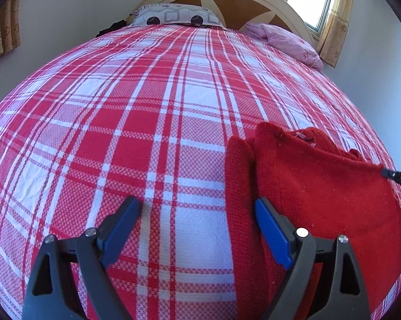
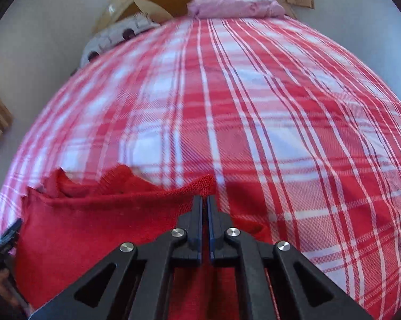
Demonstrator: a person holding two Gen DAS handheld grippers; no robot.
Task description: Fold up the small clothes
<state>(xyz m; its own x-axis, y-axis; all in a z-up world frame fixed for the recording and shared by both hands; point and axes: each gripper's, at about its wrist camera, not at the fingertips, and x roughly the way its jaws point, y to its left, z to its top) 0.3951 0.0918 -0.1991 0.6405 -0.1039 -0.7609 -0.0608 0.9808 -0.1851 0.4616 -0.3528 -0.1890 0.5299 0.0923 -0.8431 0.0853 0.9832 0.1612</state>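
Observation:
A red knitted sweater (image 1: 320, 186) lies on the red and white plaid bedsheet (image 1: 152, 112), low and right in the left wrist view, with a sleeve folded along its left side. My left gripper (image 1: 197, 201) is open above the sheet; its right finger (image 1: 272, 229) hangs over the sweater's left part, and only sheet and sleeve edge lie between the fingers. My right gripper (image 2: 204, 198) is shut on the sweater's (image 2: 99, 229) raised right edge, where a fabric corner sticks out past the tips. Its tip (image 1: 396, 176) shows at the sweater's right edge.
At the head of the bed are a patterned grey pillow (image 1: 173, 16), a pink pillow (image 1: 285, 41) and a wooden headboard (image 1: 227, 0). A bright window with curtains (image 1: 331, 26) is at the far right. The plaid sheet (image 2: 253, 106) stretches far beyond the sweater.

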